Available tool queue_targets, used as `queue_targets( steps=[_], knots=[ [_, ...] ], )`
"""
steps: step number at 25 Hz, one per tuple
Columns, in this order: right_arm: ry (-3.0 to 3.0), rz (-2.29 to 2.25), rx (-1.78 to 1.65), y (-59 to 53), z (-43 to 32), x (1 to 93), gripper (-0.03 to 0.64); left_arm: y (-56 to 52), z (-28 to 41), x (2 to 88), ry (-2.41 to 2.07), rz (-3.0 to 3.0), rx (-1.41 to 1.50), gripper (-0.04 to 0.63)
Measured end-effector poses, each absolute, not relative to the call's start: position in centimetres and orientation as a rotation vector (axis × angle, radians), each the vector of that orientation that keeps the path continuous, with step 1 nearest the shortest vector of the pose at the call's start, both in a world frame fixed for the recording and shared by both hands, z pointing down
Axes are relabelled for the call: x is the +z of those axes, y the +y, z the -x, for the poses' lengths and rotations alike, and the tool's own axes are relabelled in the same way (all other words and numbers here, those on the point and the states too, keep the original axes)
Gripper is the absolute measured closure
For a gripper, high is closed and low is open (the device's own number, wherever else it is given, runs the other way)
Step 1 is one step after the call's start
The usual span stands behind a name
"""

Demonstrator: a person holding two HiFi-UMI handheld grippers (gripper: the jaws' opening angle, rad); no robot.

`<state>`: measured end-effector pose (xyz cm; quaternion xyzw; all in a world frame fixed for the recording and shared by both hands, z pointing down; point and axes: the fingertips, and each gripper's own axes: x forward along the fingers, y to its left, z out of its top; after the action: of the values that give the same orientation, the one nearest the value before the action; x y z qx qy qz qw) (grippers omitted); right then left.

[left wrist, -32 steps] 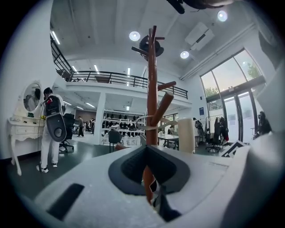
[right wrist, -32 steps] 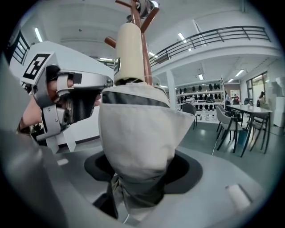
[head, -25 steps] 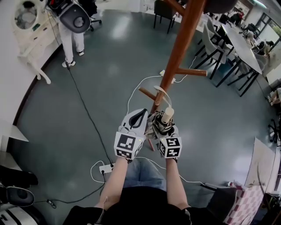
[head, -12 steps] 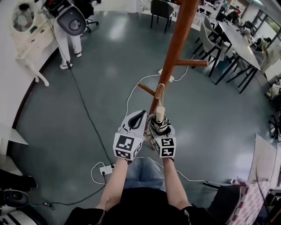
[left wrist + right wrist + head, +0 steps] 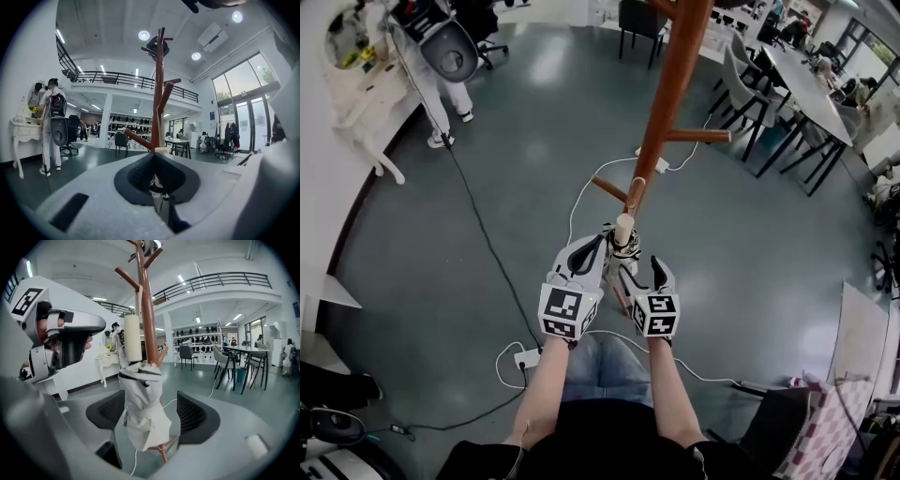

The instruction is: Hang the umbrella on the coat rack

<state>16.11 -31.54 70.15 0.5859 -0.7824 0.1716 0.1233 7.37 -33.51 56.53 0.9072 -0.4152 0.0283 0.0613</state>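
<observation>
The brown wooden coat rack (image 5: 670,103) rises ahead of me, and its pole shows in both gripper views (image 5: 158,93) (image 5: 146,310). A folded pale grey umbrella (image 5: 140,404) with a beige handle (image 5: 623,228) hangs upright by its strap (image 5: 139,301) from a low peg (image 5: 636,192). My right gripper (image 5: 640,270) (image 5: 150,416) is below and behind the umbrella, its jaws opening. The umbrella hangs between the dark pads (image 5: 194,416), which stand off the cloth. My left gripper (image 5: 598,246) (image 5: 155,154) is shut with its tips just left of the handle, holding nothing.
A white cable (image 5: 581,202) and a black one trail over the grey floor to a power strip (image 5: 525,358). A person in white (image 5: 441,66) stands by a white console table (image 5: 356,75) at upper left. Tables and chairs (image 5: 806,84) fill the upper right.
The right gripper has let go of the umbrella and drawn back a little. The umbrella now hangs from the peg, its handle shifted left. The left gripper has stayed put.
</observation>
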Motion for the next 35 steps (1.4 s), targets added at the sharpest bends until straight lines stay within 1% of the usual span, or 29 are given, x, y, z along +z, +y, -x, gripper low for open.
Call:
queue_targets(
  steps=[4, 7, 10, 13, 18, 21, 28, 35],
  knots=[
    [-2.275, -1.806, 0.491, -30.5, -18.2, 64.9, 0.281, -33.6, -6.5, 52.2, -1.284, -2.724, 0.064, 0.592],
    [-2.285, -1.898, 0.43, -30.4, -19.7, 59.0, 0.3, -33.9, -5.7, 48.2, -1.332, -2.732, 0.06, 0.592],
    [-2.309, -1.981, 0.327, -30.5, -20.8, 52.7, 0.338, -34.3, -5.5, 44.2, -1.36, -2.755, 0.042, 0.592],
    [-2.322, -2.058, 0.204, -30.1, -21.9, 47.0, 0.393, -34.4, -5.3, 40.9, -1.381, -2.774, 0.027, 0.592],
    [-2.335, -2.175, 0.069, -29.1, -24.1, 40.2, 0.438, -34.5, -5.2, 37.4, -1.417, -2.8, 0.034, 0.592],
    [-2.302, -2.221, 0.012, -28.2, -25.4, 37.8, 0.473, -34.3, -5.4, 36.0, -1.412, -2.812, -0.003, 0.592],
    [-2.212, -2.337, -0.067, -27.3, -27.7, 34.5, 0.603, -34.2, -6.3, 34.1, -1.387, -2.858, -0.025, 0.592],
    [-2.186, -2.339, -0.066, -27.3, -28.3, 34.6, 0.611, -34.3, -6.9, 34.5, -1.37, -2.869, 0.008, 0.592]
  ],
)
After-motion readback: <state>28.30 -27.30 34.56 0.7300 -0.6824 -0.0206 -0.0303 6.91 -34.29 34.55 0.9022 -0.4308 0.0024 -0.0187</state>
